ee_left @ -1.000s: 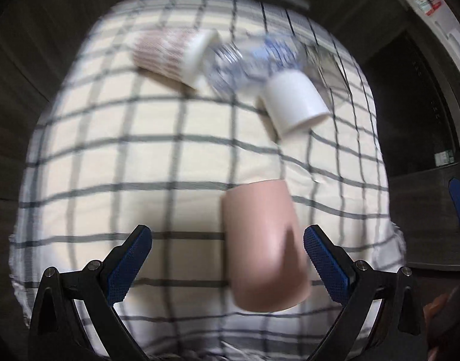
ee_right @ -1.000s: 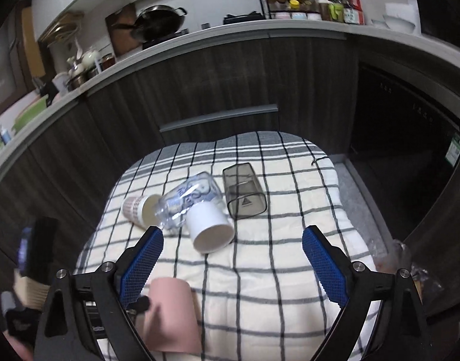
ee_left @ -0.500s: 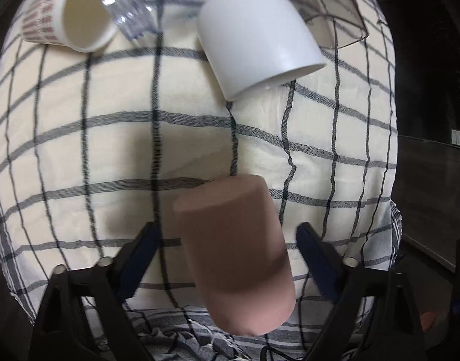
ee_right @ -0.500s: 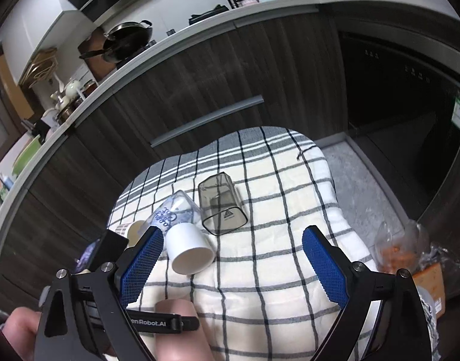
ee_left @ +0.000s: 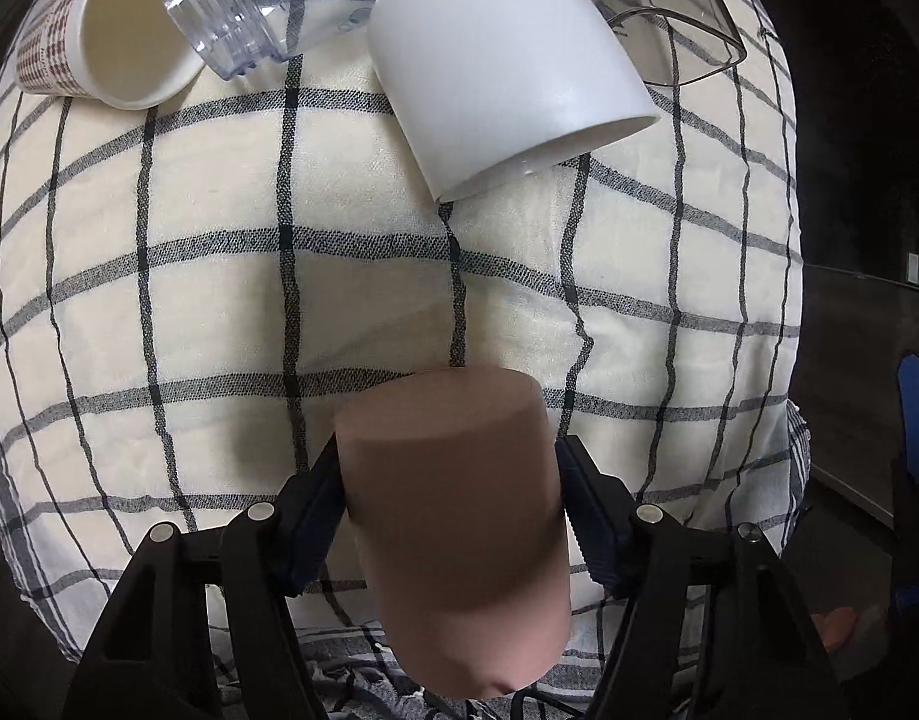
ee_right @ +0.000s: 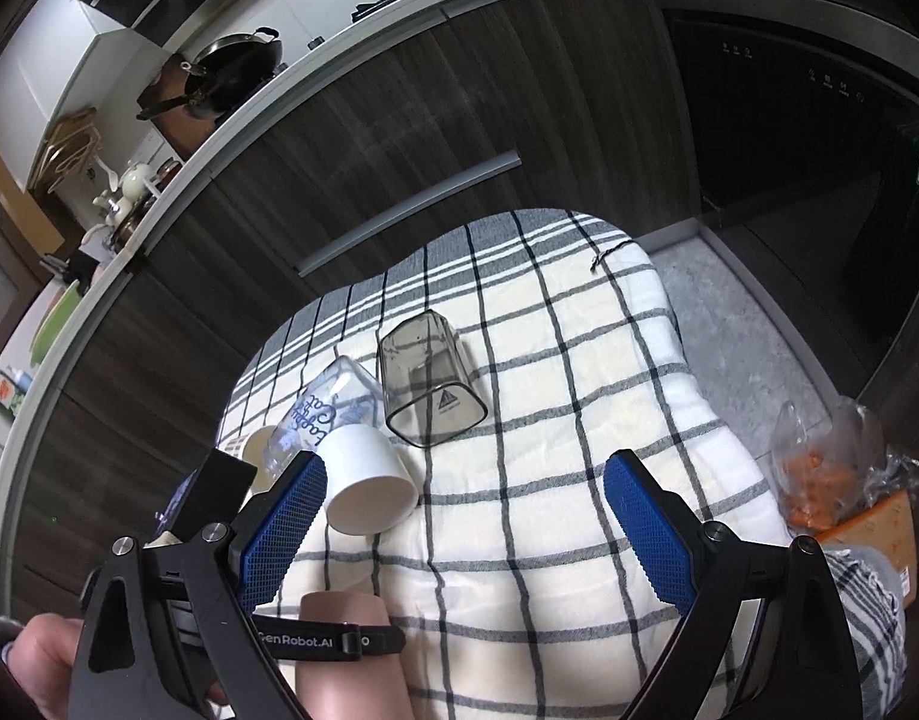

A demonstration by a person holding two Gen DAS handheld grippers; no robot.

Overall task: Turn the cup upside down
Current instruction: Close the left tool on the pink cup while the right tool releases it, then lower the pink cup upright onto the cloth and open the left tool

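Home kitchen: dark wood cabinets (ee_right: 363,180) w/ bench top (ee_right: 315,90), wok (ee_right: 231,75), teapot (ee_right: 132,180), built-in appliance (ee_right: 777,120).

The pink cup (ee_left: 459,516) is a plain, matte, smooth-sided cylinder with no handle showing. It lies tipped on its side over the checked cloth (ee_left: 219,300), its flat closed base pointing away from the left wrist camera and its mouth end toward the camera, out of sight. It is clamped on both sides between the two pads of the left claw (ee_left: 450,501). In the right wrist view only part of its wall (ee_right: 345,606) shows, low in the frame.
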